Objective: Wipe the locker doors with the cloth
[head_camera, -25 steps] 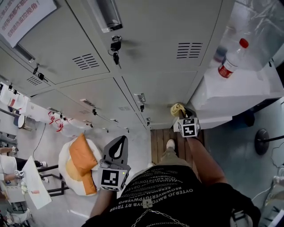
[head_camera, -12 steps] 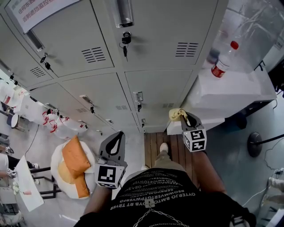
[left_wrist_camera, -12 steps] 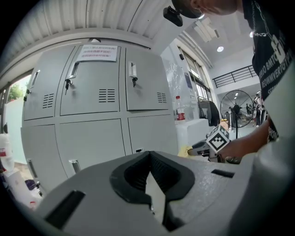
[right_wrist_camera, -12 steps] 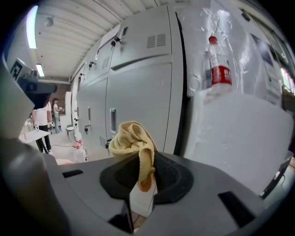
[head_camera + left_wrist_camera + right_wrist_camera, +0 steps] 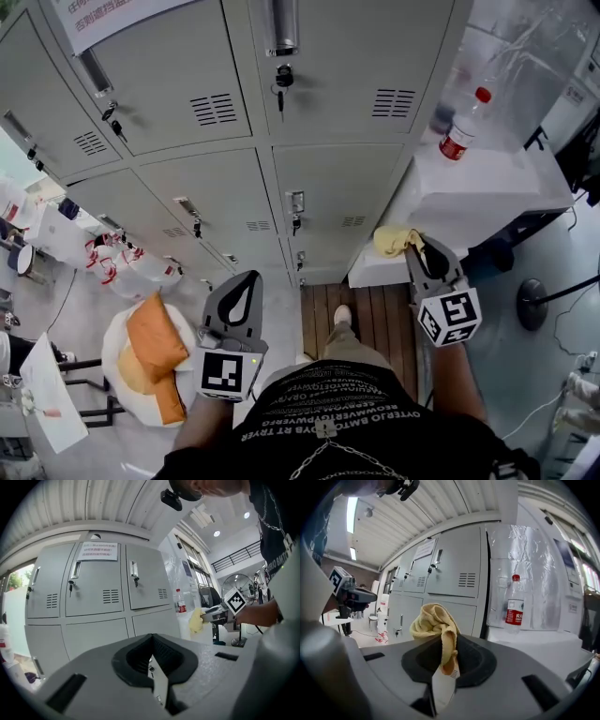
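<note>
Cloth [image 5: 433,620] is hanging bunched from the right gripper [image 5: 419,251]. Its fingers [image 5: 440,686] are pinching one fold tight, and the rest is flopping over their tips in a loose yellow wad. The person is holding it in the air in front of the lower right lockers [image 5: 328,187], near the corner of the white desk [image 5: 487,192] where a bottle [image 5: 459,131] is standing. As far as I can see, it is not touching any door.

The left gripper [image 5: 246,286] is pointing at the lockers from lower down. Its fingers [image 5: 159,686] are pressed together on nothing.

From where I am standing, the cloth is looking light, soft and limp. It will likely crumple rather than push, and it is going to drag on the painted metal. Gripped by a single fold, it could creep out once pressed and rubbed. A deeper bite through several layers would probably hold better, with a fat pad left proud of the fingertips to meet the door. Keys [image 5: 280,82], latches and vent slots are sticking out of the doors, and loose terry may catch on them.
</note>
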The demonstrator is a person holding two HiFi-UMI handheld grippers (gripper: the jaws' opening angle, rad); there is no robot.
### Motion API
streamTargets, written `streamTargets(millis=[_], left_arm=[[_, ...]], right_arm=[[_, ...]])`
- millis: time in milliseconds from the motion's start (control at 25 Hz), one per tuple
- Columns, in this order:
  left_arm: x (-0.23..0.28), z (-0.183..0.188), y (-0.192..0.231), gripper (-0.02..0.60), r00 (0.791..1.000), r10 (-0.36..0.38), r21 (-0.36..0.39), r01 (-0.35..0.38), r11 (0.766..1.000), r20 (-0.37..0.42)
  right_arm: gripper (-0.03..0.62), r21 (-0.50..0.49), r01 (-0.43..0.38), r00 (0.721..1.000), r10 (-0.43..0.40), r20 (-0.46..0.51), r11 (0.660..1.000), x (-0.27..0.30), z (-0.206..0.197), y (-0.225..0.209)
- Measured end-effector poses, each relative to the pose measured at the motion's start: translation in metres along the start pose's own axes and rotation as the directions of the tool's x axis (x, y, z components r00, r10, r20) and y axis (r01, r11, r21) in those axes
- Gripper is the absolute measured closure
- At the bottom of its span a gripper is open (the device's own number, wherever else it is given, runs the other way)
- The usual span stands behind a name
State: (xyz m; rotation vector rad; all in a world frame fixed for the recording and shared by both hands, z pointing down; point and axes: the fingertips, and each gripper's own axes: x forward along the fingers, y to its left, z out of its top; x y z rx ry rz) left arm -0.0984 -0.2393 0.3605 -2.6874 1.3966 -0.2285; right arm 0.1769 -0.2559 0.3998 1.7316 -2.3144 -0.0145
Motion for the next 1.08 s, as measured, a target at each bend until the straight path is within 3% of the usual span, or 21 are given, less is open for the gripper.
streamTargets(millis=[200, 440, 1080], left_arm=[[-0.009, 0.004, 0.001, 0.576, 1.000, 0.006, -0.005, -0.006, 1.000, 0.020], [-0.012, -0.006, -0.001, 0.577, 1.000, -0.014, -0.010, 0.014, 1.000, 0.007], [0.018, -0.011, -0.026, 0.576, 1.000, -0.019, -0.024, 0.019, 1.000, -0.015]], right_arm=[[0.534, -0.063, 0.030, 0.998, -0.027, 0.051, 0.998, -0.025, 0.027, 0.009], [0.534, -0.074, 0.055, 0.998, -0.053, 0.035, 0.996, -0.034, 0.023, 0.014], [0.534, -0.091, -0.040, 0.998, 0.044, 0.048, 0.995, -0.010, 0.026, 0.006]])
